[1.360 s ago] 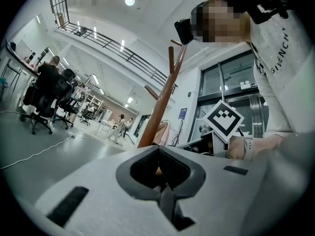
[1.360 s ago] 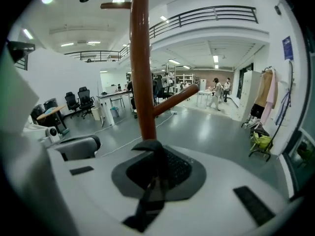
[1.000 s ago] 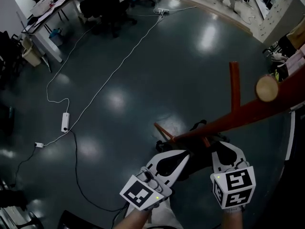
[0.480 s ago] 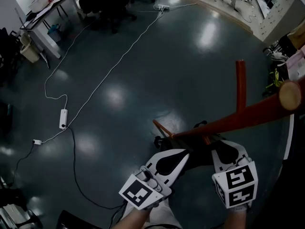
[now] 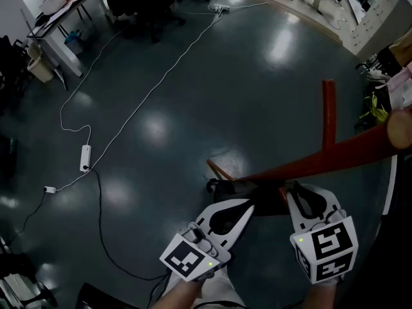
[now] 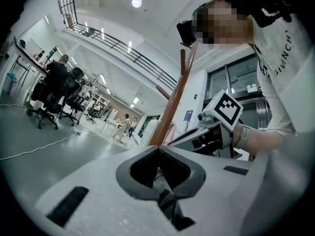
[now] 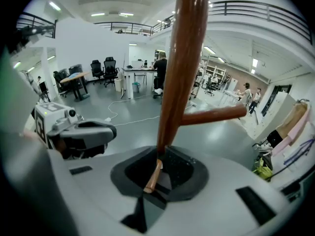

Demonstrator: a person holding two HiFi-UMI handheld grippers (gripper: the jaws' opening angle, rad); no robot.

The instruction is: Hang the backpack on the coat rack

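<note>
The coat rack (image 5: 322, 156) is a reddish-brown wooden pole with pegs; in the head view it slants from the lower middle to the right edge. Against its lower part hangs the black backpack (image 5: 257, 201), between my two grippers. My left gripper (image 5: 248, 206) is shut on the backpack's black fabric from the left. My right gripper (image 5: 293, 190) is shut on it from the right, close under the pole. In the right gripper view the pole (image 7: 182, 58) rises just beyond the shut gripper (image 7: 160, 154). The left gripper view shows the shut gripper (image 6: 159, 154), the pole (image 6: 172, 102) and the right gripper (image 6: 216, 127) behind.
A white cable with a power strip (image 5: 85, 159) runs across the glossy dark floor. Desks and office chairs (image 5: 129, 2) stand at the far left. Hanging clothes (image 5: 400, 76) and a green thing (image 5: 373, 105) are at the right edge. People stand far off.
The pole's top end has slid right to the frame's edge. Both grippers with the backpack have crept slightly up toward the pole. Both stay shut.
</note>
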